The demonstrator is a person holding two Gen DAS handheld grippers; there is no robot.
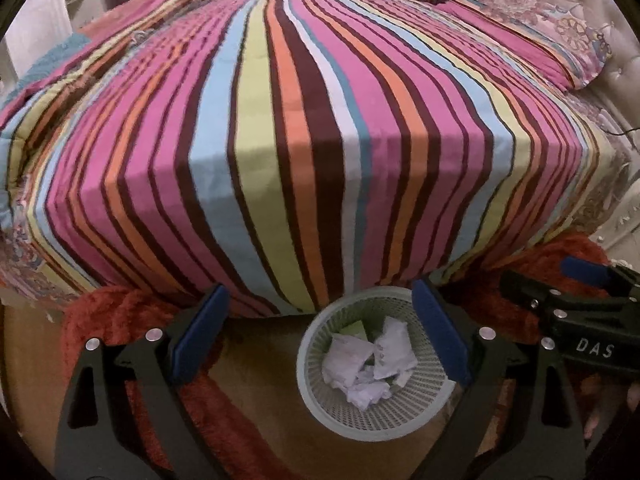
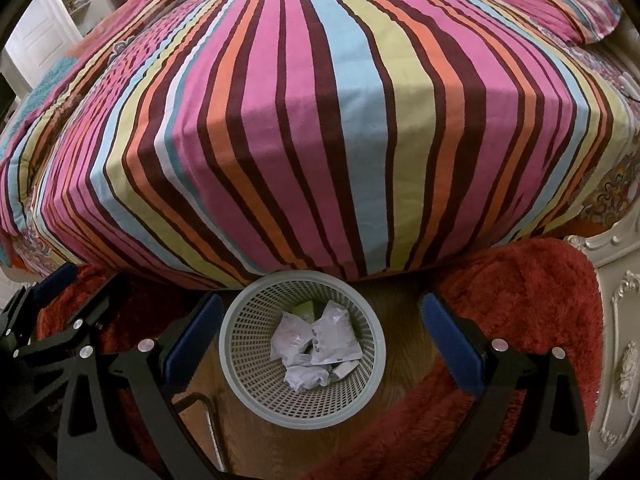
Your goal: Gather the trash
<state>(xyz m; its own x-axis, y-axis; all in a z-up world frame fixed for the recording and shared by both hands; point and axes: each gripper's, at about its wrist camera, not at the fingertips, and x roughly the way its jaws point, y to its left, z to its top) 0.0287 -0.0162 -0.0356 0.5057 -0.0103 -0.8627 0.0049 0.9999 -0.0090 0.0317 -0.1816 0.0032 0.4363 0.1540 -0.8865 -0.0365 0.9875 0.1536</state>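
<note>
A pale green mesh wastebasket (image 1: 316, 396) stands on the floor at the foot of the bed, also in the right wrist view (image 2: 240, 364). Several crumpled white papers (image 1: 372, 364) lie inside it, also in the right wrist view (image 2: 316, 344). My left gripper (image 1: 320, 332) is open and empty above the basket, which sits toward its right finger. My right gripper (image 2: 320, 332) is open and empty above the basket, which lies between its fingers. The right gripper shows at the right of the left wrist view (image 1: 580, 304), the left gripper at the left of the right wrist view (image 2: 52, 300).
A bed with a striped cover (image 1: 300, 128) fills the view ahead, also in the right wrist view (image 2: 312, 112). Patterned pillows (image 1: 532, 28) lie at the far right. A red shaggy rug (image 2: 520, 304) lies around the basket. A cream carved bed frame (image 2: 616, 320) is at right.
</note>
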